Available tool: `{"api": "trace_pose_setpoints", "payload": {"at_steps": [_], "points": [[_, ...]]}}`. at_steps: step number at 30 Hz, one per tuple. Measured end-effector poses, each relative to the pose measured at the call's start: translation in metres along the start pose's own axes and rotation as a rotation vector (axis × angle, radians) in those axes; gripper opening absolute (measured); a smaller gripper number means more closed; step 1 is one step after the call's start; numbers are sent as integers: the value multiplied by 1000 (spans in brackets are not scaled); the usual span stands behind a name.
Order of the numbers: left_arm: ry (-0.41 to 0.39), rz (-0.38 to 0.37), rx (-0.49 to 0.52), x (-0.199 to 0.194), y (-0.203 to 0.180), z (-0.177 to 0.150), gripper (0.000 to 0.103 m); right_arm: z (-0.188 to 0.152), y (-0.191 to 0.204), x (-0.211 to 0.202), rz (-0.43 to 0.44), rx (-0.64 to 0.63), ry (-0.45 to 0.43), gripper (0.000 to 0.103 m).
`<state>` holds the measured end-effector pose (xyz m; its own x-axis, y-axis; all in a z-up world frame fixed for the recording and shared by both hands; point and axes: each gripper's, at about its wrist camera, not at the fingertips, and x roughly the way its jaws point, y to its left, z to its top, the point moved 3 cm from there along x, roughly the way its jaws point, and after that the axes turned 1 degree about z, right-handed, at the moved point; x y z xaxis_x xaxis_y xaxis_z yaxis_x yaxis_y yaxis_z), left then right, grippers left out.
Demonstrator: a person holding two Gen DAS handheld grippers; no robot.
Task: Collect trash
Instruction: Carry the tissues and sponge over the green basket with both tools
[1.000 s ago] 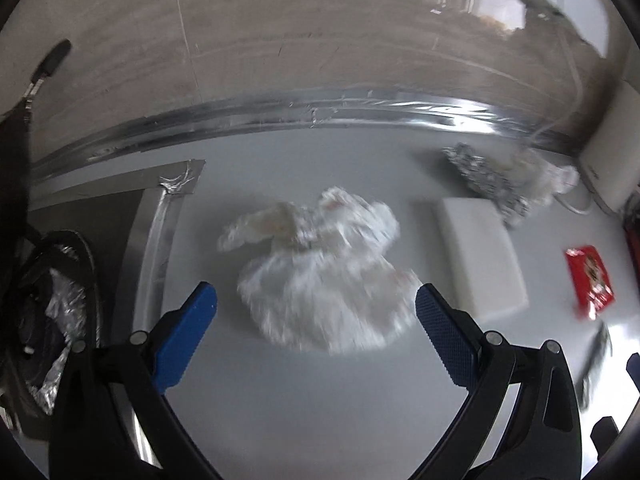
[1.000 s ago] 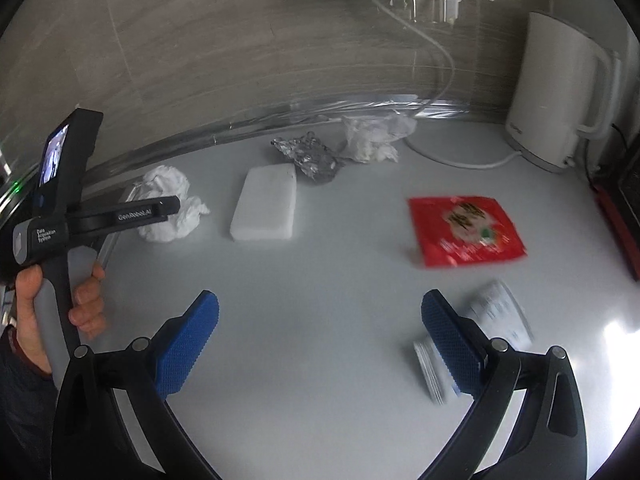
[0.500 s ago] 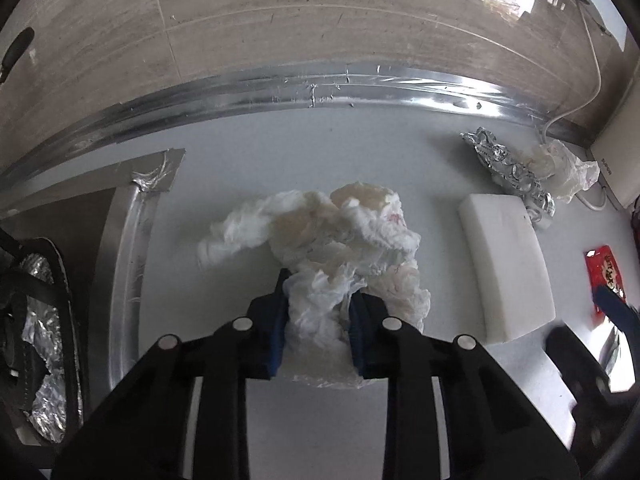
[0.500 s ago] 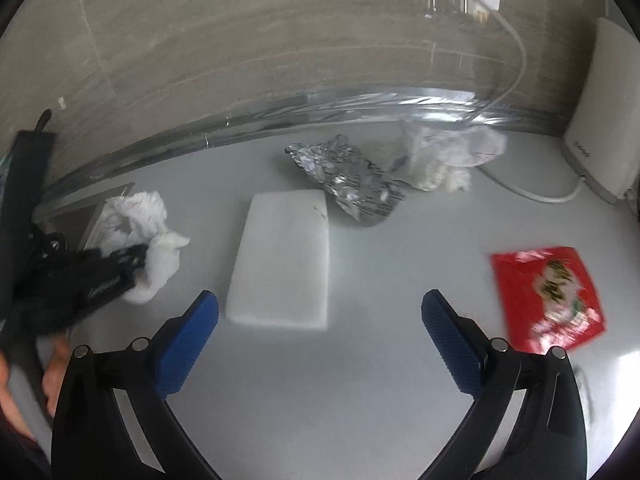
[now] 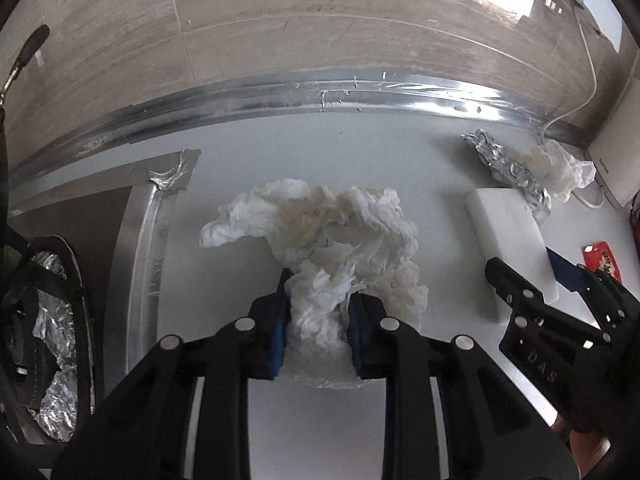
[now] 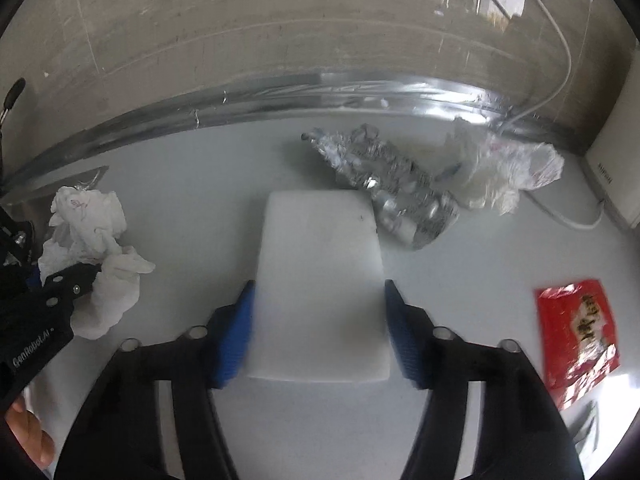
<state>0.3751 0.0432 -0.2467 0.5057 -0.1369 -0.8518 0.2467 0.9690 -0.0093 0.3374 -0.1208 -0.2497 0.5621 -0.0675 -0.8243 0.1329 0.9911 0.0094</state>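
Note:
A crumpled white tissue (image 5: 320, 216) lies on the grey counter (image 5: 360, 152), and my left gripper (image 5: 320, 296) is shut on its near end, blue pads pinching the paper. In the right wrist view the same tissue (image 6: 92, 232) sits at the far left, held by that gripper. My right gripper (image 6: 320, 292) straddles a white foam block (image 6: 320, 240); its jaws are closing and the blue pads meet the block's two long sides. The block (image 5: 508, 232) also shows in the left wrist view, with the right gripper's fingers (image 5: 516, 284) over it.
Crumpled foil (image 6: 384, 188) and a clear plastic bag (image 6: 504, 168) lie behind the block by the wall. A red wrapper (image 6: 576, 328) lies at the right, a white appliance (image 6: 616, 176) and its cable beyond. A foil-lined stove burner (image 5: 40, 320) borders the counter's left.
My left gripper has shut on the tissue. My right gripper has moved left and down from the red wrapper to the foam block, and its jaws have come in against the block's sides.

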Motion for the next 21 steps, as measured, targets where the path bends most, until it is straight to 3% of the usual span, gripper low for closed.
{"api": "trace_pose_setpoints", "payload": {"at_steps": [9, 21], "points": [[-46, -12, 6, -48, -11, -16, 23, -19, -11, -57, 17, 6, -45, 61], [-77, -25, 54, -151, -59, -99, 23, -102, -41, -171, 51, 27, -65, 61]]}}
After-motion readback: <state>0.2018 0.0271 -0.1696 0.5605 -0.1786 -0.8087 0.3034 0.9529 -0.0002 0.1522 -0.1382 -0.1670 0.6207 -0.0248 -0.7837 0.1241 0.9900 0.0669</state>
